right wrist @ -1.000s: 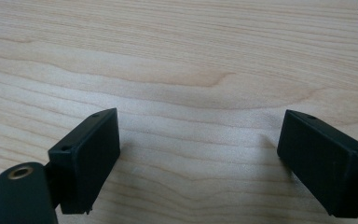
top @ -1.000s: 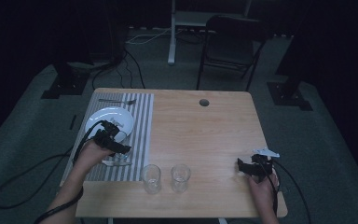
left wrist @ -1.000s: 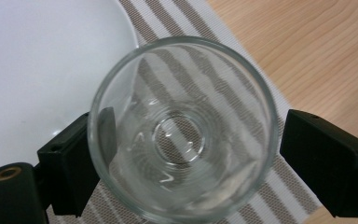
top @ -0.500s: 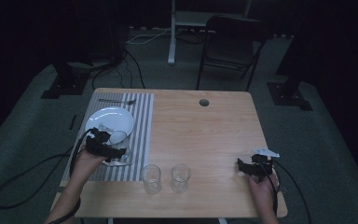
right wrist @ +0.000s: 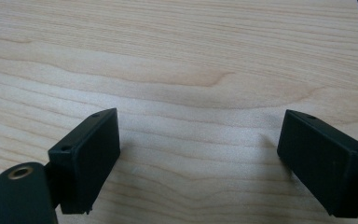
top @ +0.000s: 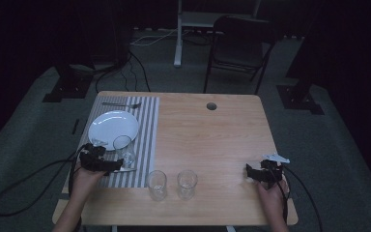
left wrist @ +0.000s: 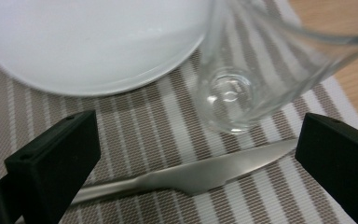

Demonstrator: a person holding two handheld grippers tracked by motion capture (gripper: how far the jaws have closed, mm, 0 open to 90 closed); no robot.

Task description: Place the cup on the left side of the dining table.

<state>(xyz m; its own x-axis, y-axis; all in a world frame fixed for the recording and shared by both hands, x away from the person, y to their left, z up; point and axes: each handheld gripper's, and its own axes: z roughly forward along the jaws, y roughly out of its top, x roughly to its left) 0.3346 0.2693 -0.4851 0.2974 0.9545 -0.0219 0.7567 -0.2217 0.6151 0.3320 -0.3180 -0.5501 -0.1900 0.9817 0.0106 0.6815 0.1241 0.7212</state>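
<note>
My left gripper (top: 115, 165) hovers low over the striped placemat (top: 147, 121) near its front edge. Its jaws have just been opening and now stand wide. In the left gripper view (left wrist: 198, 156) a table knife (left wrist: 191, 175) lies flat on the mat between the jaws, with neither pad touching it. Just past the knife stands an empty glass (left wrist: 242, 88) (top: 123, 147), beside a white plate (left wrist: 93, 42) (top: 113, 126). My right gripper (top: 249, 171) rests at the table's front right, open over bare wood (right wrist: 198, 140).
Two more empty glasses (top: 156, 183) (top: 187, 183) stand side by side near the front edge, right of the mat. A fork (top: 121, 104) lies at the mat's far end. The wooden table (top: 212, 140) has a cable hole (top: 211, 106); a chair stands behind it.
My left gripper has drawn back from the glass toward the table's near edge and sunk lower, leaving the glass standing on the mat. The right hand has stayed put.
</note>
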